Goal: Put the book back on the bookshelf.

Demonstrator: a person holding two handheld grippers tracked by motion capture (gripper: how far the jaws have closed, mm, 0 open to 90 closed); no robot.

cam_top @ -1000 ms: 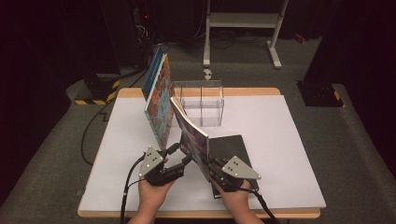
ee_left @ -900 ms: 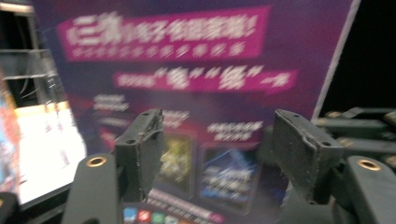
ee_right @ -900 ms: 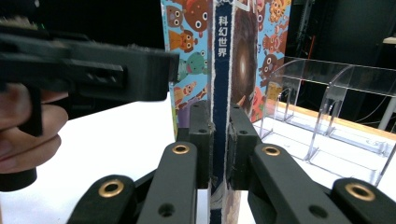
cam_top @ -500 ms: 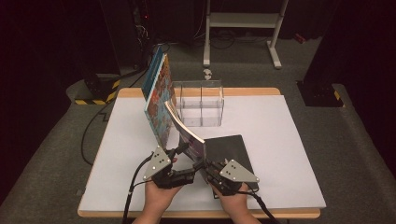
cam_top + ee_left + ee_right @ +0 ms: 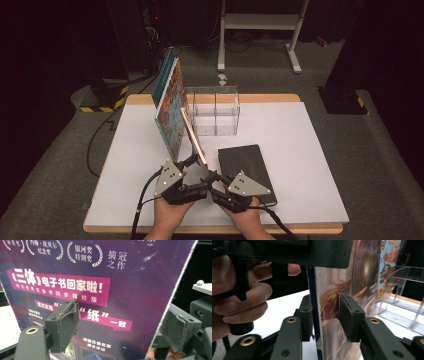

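I hold a thin paperback upright on its edge over the table's front middle. Its purple back cover with Chinese print faces my left gripper, whose jaws stand open and wide apart, one in front of the cover and one past its edge. My right gripper is shut on the paperback, a pad on each side near its lower corner. From above, the left gripper and right gripper sit close together under the book.
A larger colourful book leans upright against a clear acrylic divider box at the back middle. A black book lies flat just right of my grippers. The white table top spreads out to the right.
The held paperback has swung from a tilt showing its purple cover to nearly edge-on and upright. Both hands have drawn a little closer together.
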